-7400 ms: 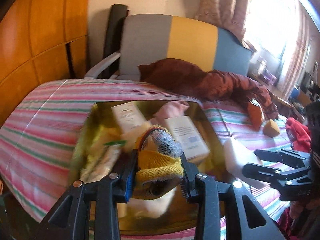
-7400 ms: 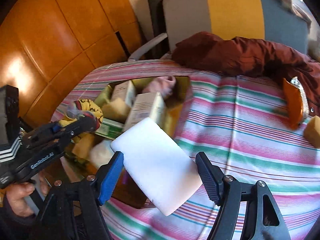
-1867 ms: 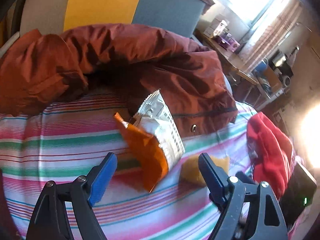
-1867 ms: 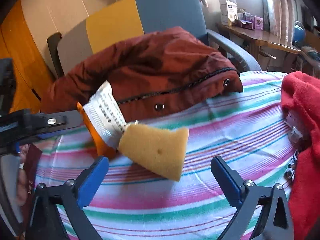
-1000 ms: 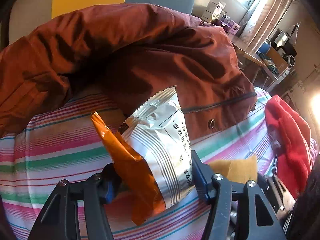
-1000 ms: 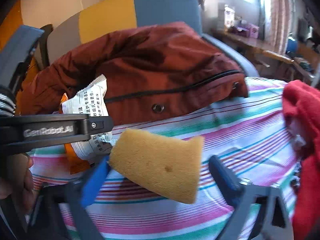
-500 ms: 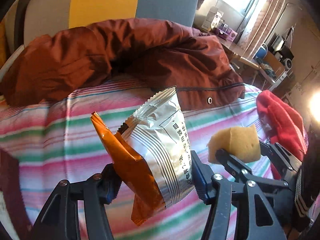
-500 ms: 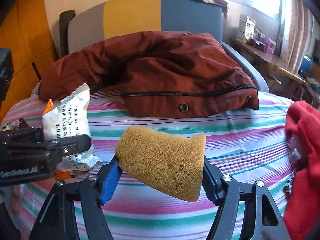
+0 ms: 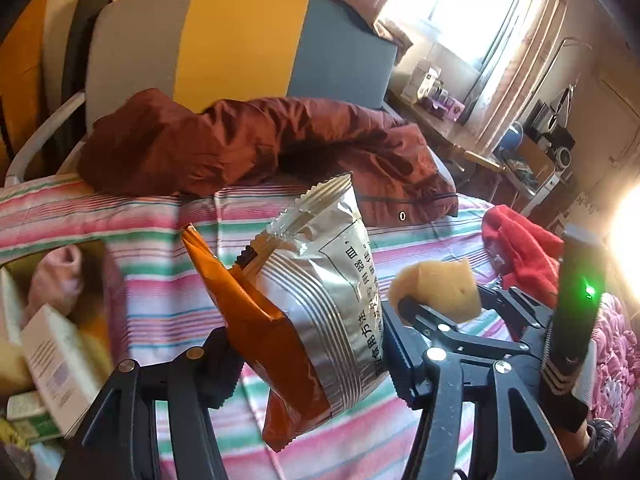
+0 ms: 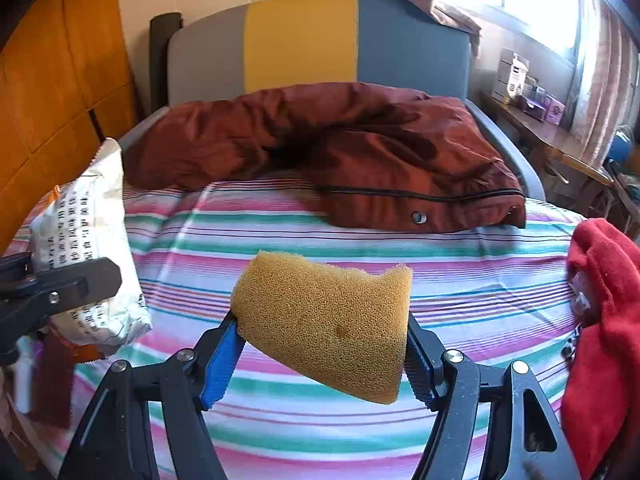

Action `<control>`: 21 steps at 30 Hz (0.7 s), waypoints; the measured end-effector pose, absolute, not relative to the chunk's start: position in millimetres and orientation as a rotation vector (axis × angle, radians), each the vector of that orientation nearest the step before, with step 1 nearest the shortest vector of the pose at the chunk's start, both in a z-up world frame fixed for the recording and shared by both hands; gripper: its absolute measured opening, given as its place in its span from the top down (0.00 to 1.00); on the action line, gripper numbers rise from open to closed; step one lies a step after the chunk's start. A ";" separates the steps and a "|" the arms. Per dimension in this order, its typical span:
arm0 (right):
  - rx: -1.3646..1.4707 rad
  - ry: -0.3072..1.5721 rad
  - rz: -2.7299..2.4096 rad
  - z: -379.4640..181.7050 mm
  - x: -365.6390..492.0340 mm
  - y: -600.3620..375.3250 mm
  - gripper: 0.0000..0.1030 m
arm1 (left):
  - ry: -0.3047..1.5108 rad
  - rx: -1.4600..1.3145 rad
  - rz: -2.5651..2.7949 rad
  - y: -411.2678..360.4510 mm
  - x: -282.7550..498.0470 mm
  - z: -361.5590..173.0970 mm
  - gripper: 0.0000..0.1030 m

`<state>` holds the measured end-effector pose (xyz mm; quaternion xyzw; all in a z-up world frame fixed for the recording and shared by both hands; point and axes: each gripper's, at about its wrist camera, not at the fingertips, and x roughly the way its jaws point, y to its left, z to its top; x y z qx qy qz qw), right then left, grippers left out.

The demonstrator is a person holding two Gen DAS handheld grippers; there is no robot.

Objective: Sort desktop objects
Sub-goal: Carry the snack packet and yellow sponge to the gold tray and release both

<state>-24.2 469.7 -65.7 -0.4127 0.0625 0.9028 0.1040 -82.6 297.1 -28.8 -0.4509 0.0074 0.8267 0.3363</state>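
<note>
Left gripper (image 9: 308,344) clamped on packet (image 9: 316,304), right gripper (image 10: 322,354) on sponge (image 10: 324,320). Hold firm; carry over box (image 9: 52,340), release singly.

Your left claw (image 9: 308,354) points steeply downward, its two fingers pressed against the sides of the snack packet (image 9: 316,300) and holding it clear of the surface below. Your right claw (image 10: 322,350) tilts down at much the same angle, just beside the left one, with both blue pads (image 10: 218,364) squeezing the yellow sponge (image 10: 324,320) from either side.
</note>
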 end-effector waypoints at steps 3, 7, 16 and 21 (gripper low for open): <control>-1.223 0.163 2.686 -58.4 -22.1 448.2 0.31 | -0.015 -1.160 2.166 273.4 -73.7 -20.3 0.40; -1.231 0.141 2.725 -49.8 -22.4 419.1 0.31 | -0.057 -1.137 2.182 238.8 -64.3 -8.5 0.40; -1.243 0.115 2.872 -31.0 -20.8 345.6 0.30 | -0.120 -1.118 2.278 148.4 -60.8 3.9 0.40; -1.255 0.097 2.968 -23.2 -18.5 299.6 0.30 | -0.171 -1.154 2.329 98.6 -63.2 -4.1 0.40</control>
